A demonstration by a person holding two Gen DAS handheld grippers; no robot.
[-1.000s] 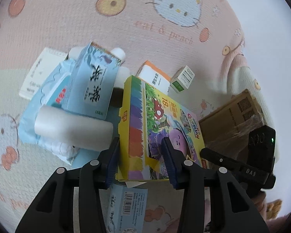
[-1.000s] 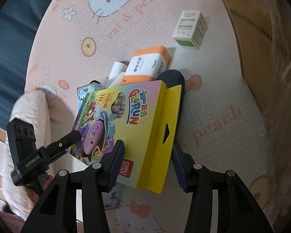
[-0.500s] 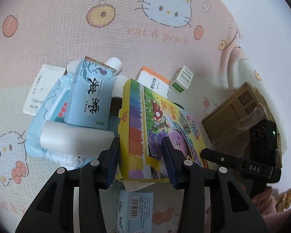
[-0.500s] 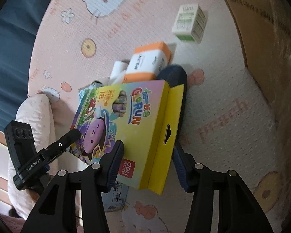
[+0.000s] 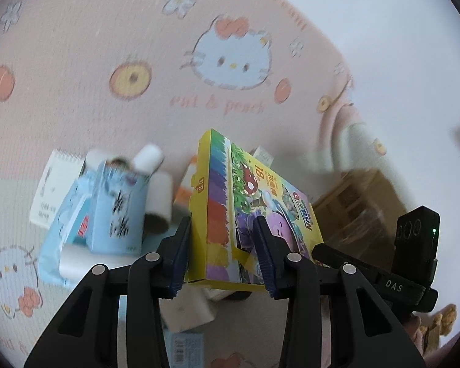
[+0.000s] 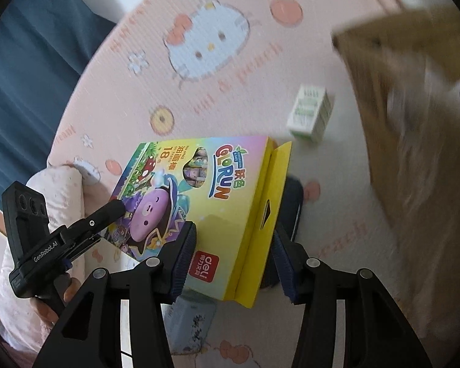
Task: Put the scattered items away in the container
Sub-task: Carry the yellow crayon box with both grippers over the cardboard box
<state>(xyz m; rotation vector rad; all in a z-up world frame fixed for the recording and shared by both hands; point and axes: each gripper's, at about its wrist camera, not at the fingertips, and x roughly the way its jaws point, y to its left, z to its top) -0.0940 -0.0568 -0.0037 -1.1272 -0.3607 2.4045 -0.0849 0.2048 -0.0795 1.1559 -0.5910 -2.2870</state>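
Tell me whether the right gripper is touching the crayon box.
Touching. The right wrist view shows the right gripper with both blue pads pressed against opposite sides of the crayon box, which is held off the mat.

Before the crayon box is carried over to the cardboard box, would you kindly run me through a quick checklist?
1. Left gripper on the crayon box: ok, box sits between its fingers, which are closing.
2. Right gripper on the same box: ok, fingers at both sides.
3. Box off the mat: ok, it hangs above the pile.
4. Nothing dragged along: ok, tissue pack and paper rolls lie below.
5. Path to cardboard box: cannot tell, blurred; small green-and-white box lies near it.
6. Room inside the container: cannot tell.
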